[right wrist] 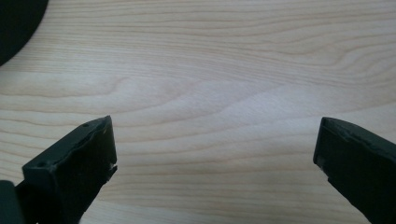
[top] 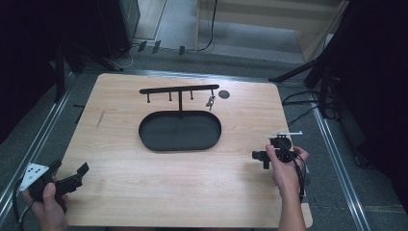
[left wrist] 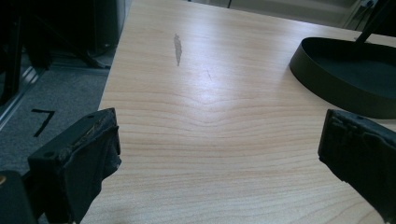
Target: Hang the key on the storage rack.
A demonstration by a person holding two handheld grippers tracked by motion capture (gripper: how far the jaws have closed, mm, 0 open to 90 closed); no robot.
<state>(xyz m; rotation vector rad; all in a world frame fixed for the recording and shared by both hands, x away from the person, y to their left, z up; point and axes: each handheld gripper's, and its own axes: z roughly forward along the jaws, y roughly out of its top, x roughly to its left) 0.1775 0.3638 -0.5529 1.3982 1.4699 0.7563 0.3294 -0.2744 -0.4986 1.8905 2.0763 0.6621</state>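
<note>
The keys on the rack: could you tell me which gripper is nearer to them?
Right. The right gripper sits below and right of the keys; the left gripper is far off at the table's near-left corner.

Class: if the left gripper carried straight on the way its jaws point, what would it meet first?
Probably bare table; the left gripper, open, aims just left of the black oval tray.

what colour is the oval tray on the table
Black, matte all over; the high view shows it best.

light: soft overhead, dim surroundings | glare: pale sheen on table (left wrist: 219, 88) | focus: near jaws blurred
</note>
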